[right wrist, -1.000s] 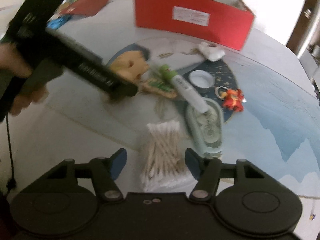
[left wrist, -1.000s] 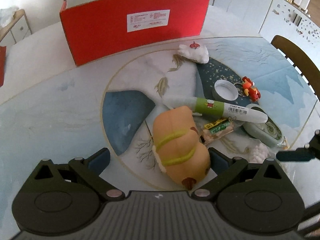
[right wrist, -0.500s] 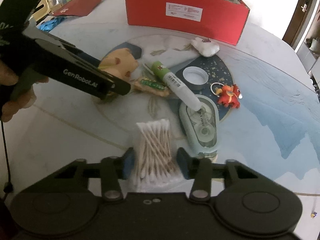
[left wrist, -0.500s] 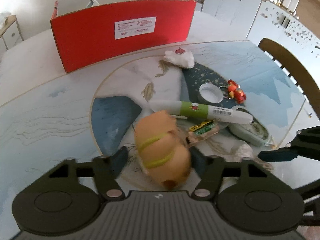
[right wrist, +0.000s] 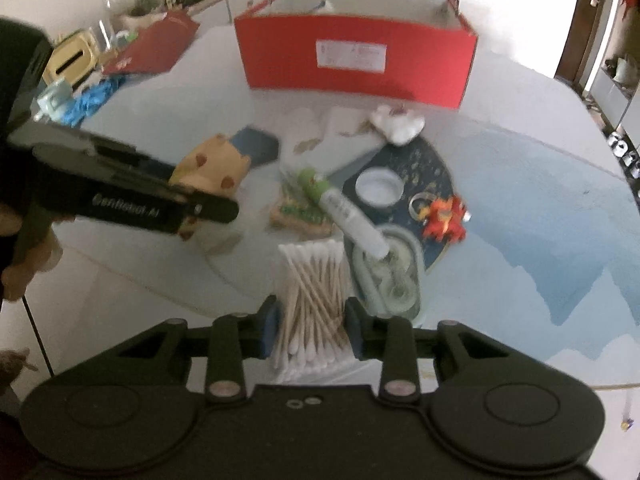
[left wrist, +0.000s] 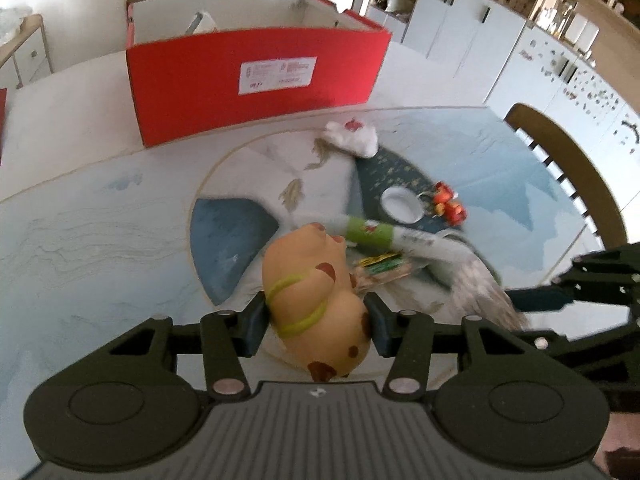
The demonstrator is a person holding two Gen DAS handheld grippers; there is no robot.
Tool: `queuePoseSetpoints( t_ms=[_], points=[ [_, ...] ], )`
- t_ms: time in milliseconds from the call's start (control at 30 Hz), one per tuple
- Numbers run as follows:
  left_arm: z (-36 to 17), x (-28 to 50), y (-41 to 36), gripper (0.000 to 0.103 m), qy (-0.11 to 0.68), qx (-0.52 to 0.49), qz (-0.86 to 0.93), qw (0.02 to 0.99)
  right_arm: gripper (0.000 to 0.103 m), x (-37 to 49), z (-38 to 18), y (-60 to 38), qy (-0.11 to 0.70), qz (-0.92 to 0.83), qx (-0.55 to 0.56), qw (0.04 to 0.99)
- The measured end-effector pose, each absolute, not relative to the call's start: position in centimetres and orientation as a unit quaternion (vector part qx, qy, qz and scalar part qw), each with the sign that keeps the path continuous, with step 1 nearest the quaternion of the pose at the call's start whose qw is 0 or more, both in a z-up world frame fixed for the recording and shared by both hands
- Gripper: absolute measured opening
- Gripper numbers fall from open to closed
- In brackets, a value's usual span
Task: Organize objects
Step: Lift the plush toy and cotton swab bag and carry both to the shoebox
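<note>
My left gripper (left wrist: 316, 326) is shut on a tan plush toy (left wrist: 312, 292) with green bands and holds it lifted off the table; the toy also shows in the right wrist view (right wrist: 212, 168). My right gripper (right wrist: 310, 328) is shut on a pack of cotton swabs (right wrist: 312, 292), seen blurred in the left wrist view (left wrist: 480, 292). The open red box (left wrist: 256, 76) stands at the back of the table, also in the right wrist view (right wrist: 356, 60).
On the table mat lie a green-and-white tube (right wrist: 340, 204), a snack packet (right wrist: 300, 212), a white lid (right wrist: 378, 188), a red toy keychain (right wrist: 444, 216), a pale green tape dispenser (right wrist: 396, 276) and a white tissue lump (right wrist: 396, 122). A wooden chair (left wrist: 576, 184) stands at the right.
Both grippers closed: the left on the plush toy, the right on the cotton swabs. The plush toy has been raised off the table and tilted.
</note>
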State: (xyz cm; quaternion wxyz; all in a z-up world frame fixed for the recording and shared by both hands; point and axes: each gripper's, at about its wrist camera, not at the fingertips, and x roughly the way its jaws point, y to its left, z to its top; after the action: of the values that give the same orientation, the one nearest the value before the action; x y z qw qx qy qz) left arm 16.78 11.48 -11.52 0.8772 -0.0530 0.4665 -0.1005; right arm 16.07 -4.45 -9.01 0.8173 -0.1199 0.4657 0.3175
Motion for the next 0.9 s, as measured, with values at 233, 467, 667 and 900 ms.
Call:
queuePoseSetpoints(
  t_ms=[233,467,667,900],
  points=[
    [-8.4,16.9,11.8,0.050,0.452,-0.071,-0.112,0.882,0.034,18.3,-5.2,-4.7,0.437,0.309,-0.089,0.840],
    [-4.6,18.5,13.1,0.050,0.426,-0.073,-0.104,0.896,0.034,21.9,-2.1,-4.5,0.420,0.300,-0.068,0.854],
    [-2.2,20.3,14.1,0.050,0.408,-0.059,-0.097,0.906,0.034,24.6,0.2,-3.5,0.401,0.297,-0.064,0.864],
    [-0.2,22.7,14.7,0.050,0.389,-0.040,-0.093,0.916,0.034,27.8,2.5,-1.8,0.376,0.293,-0.065,0.877]
  ],
)
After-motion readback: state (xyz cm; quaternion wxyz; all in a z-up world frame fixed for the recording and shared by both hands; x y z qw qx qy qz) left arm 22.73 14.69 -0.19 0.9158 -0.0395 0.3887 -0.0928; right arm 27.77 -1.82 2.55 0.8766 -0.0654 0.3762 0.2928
